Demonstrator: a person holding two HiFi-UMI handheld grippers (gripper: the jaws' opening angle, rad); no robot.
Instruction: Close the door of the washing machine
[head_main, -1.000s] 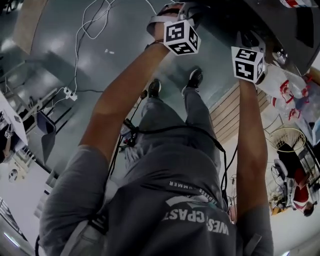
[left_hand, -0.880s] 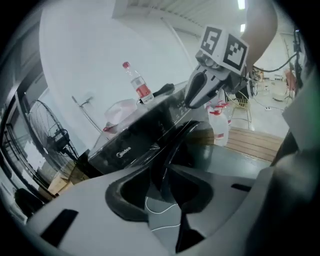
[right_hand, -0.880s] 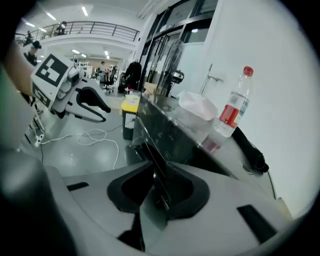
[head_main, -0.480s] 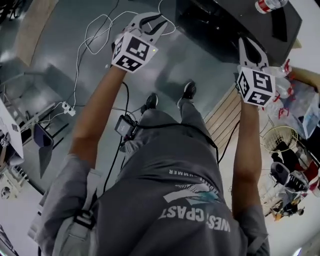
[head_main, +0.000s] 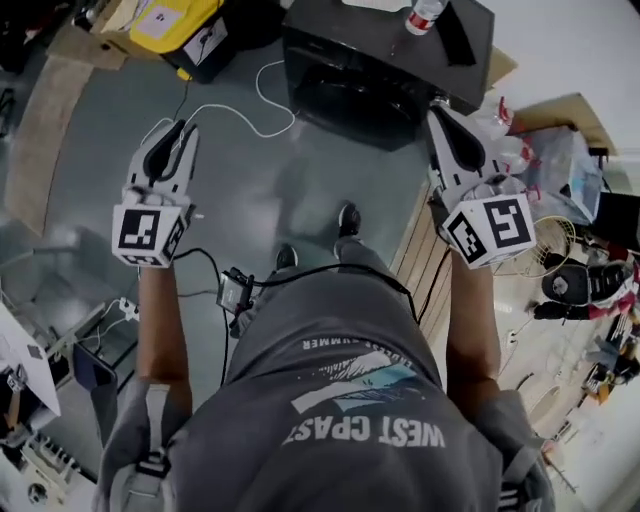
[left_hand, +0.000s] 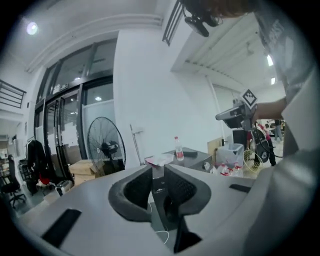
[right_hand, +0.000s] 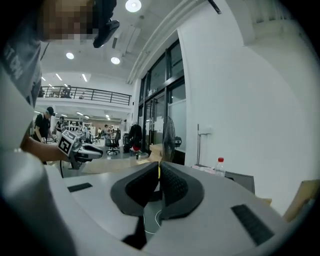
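The washing machine (head_main: 350, 95) is a dark box on the floor ahead of the person's feet. A bottle (head_main: 420, 15) stands on its top. Its front face is dark, and I cannot tell how the door sits. My left gripper (head_main: 178, 130) hangs in the air left of the machine, well clear of it. Its jaws are closing to a narrow slit with nothing between them (left_hand: 157, 167). My right gripper (head_main: 440, 112) is held up by the machine's right corner, jaws closing with the tips almost together and empty (right_hand: 159, 165). Each gripper view shows the other gripper off to the side.
A white cable (head_main: 250, 115) loops on the floor left of the machine. Behind it lies a yellow box (head_main: 175, 20). Plastic bags and a bin (head_main: 560, 165) crowd the right side, beside a slatted wooden board (head_main: 425, 250). A standing fan (left_hand: 105, 147) is at the back left.
The person has straightened up. Both grippers have lifted off the machine's front and spread apart, and their jaws have narrowed. The machine now lies farther ahead in the head view.
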